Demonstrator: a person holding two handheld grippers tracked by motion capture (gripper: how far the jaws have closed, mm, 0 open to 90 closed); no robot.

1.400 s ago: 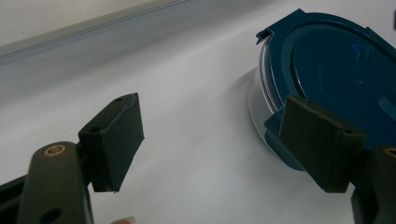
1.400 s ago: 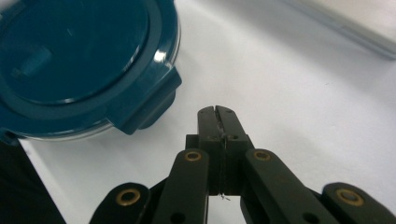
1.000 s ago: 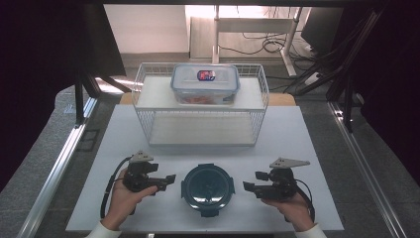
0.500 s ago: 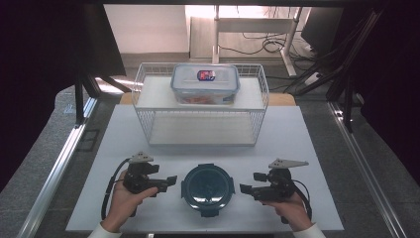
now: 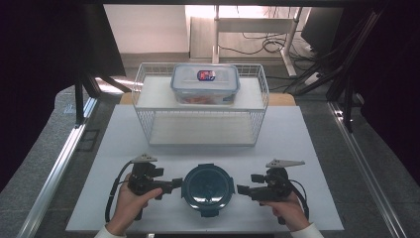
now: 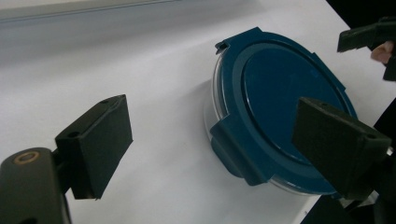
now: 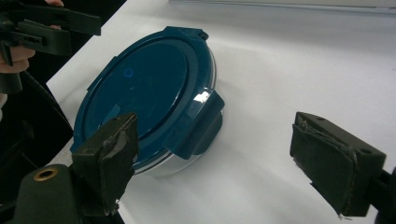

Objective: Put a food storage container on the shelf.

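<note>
A round clear container with a dark blue clip lid sits near the front edge of the white table. My left gripper lies just left of it, open, with its tips close to the lid's rim. In the left gripper view the container sits to the right between the spread jaws of the left gripper. My right gripper is open just right of the container. In the right gripper view the container is left of centre, and the right gripper holds nothing.
A white wire basket stands at the back of the table. A rectangular clear box with a labelled lid rests on its upper shelf. The other hand's gripper shows at the top left of the right gripper view.
The right gripper has edged slightly inward toward the container. The left gripper and the container are where they were.
</note>
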